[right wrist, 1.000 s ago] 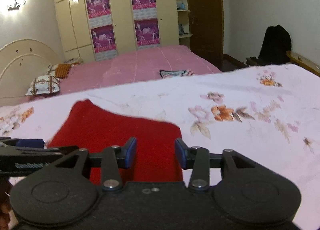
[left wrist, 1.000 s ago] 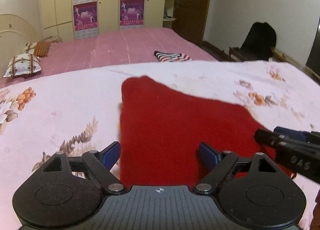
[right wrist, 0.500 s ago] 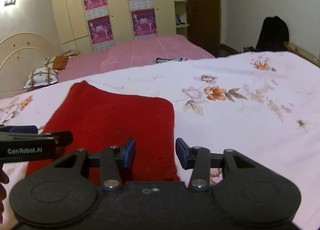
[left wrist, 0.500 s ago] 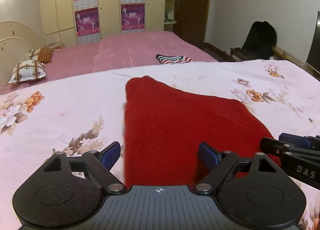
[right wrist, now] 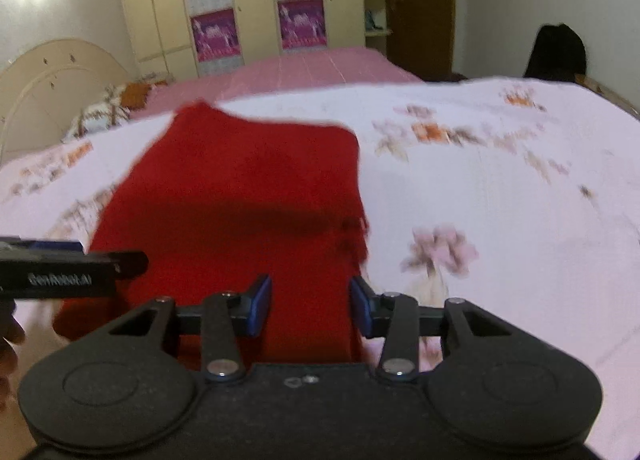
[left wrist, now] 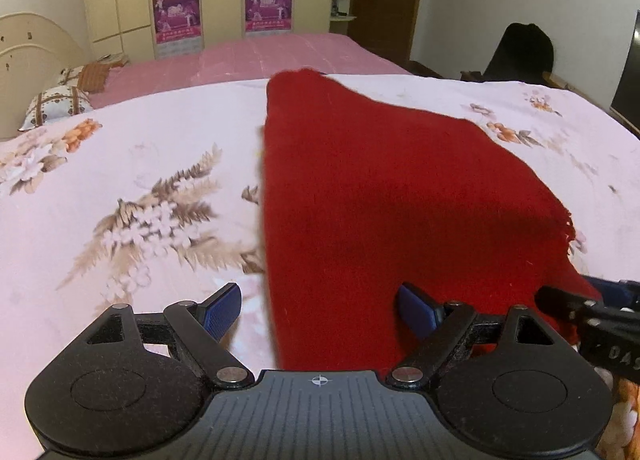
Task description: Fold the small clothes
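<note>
Red knit cloth [left wrist: 400,195] runs lengthwise ahead of me on the bed [left wrist: 132,163]; my left hand-held gripper [left wrist: 320,308], jaws wide and empty, straddles its near-left edge, my right hand-held gripper [right wrist: 311,306], jaws narrow and empty, its near-right edge.

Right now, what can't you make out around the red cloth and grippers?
- Red cloth near edge: both views, hidden behind the gripper bodies.
- Whether either gripper touches the cloth: left gripper, right gripper.
- Floral bedspread: right wrist view, blurred.

Left gripper [left wrist: 318,310] tilted down, jaws wide apart, blue pads [left wrist: 221,310] clear of contact. Right gripper [right wrist: 310,310] tilted down, jaws partly apart, nothing pinched. Each gripper's tip shows at the other's side.
</note>
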### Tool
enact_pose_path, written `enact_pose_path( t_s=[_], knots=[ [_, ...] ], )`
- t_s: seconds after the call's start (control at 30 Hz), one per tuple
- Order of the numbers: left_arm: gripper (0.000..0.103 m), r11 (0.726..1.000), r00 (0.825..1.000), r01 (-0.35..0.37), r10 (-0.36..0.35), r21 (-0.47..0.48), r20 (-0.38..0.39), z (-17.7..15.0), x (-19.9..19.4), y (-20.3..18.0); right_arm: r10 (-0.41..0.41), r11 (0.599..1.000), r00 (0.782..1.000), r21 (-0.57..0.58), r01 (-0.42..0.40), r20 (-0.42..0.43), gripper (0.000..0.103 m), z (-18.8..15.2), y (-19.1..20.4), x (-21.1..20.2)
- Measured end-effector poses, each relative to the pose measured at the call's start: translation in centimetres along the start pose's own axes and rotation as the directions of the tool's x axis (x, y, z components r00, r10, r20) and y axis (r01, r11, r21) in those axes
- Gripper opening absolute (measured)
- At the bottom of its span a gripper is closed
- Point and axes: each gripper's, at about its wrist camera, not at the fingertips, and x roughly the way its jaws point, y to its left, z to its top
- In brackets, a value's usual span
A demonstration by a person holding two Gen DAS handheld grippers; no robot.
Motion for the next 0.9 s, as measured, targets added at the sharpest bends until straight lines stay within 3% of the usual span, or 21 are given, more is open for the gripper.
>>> enact_pose_path(
  t_s=[0.17, 0.27, 0.37, 0.43, 0.53, 0.73, 0.9],
  knots=[
    [0.085, 0.999, 0.999, 0.036, -0.036, -0.027, -0.002, -0.1, -1.3, 0.7, -0.031, 0.999, 0.999, 0.037, 0.032, -0.021, 0.042, -0.3, -0.2, 0.3],
    [0.085, 0.999, 0.999, 0.052, -0.052, -0.006, 0.011, -0.4, -2.5, 0.8, -0.047, 0.999, 0.999, 0.026, 0.046, 0.014, 0.041, -0.2, 0.7, -1.4],
    [0.085, 0.998, 0.997, 0.069, -0.069, 0.002, -0.037, -1.4, -2.2, 1.1, -0.066, 0.998, 0.997, -0.005, 0.066, 0.029, 0.041, -0.6, 1.6, -2.2],
    [0.085, 0.997, 0.996, 0.079, -0.079, -0.007, -0.036, -1.7, -2.1, 1.3, -0.098, 0.995, 0.995, -0.019, 0.098, -0.023, 0.040, -1.0, 1.9, -1.2],
    [0.085, 0.997, 0.996, 0.079, -0.079, -0.009, -0.045, -1.5, -2.6, 1.3, -0.111, 0.994, 0.993, 0.003, 0.112, -0.035, 0.041, -1.0, 2.0, -1.3],
    [0.085, 0.996, 0.995, 0.094, -0.094, 0.007, 0.013, -0.7, -5.3, 1.0, -0.097, 0.995, 0.995, 0.001, 0.097, 0.017, 0.043, -0.5, 2.5, -4.5],
    [0.085, 0.998, 0.995, 0.066, -0.066, -0.005, 0.073, 1.9, -6.1, 1.1, -0.072, 0.997, 0.996, -0.014, 0.073, 0.053, 0.042, 1.5, 2.3, -4.6]
  ],
)
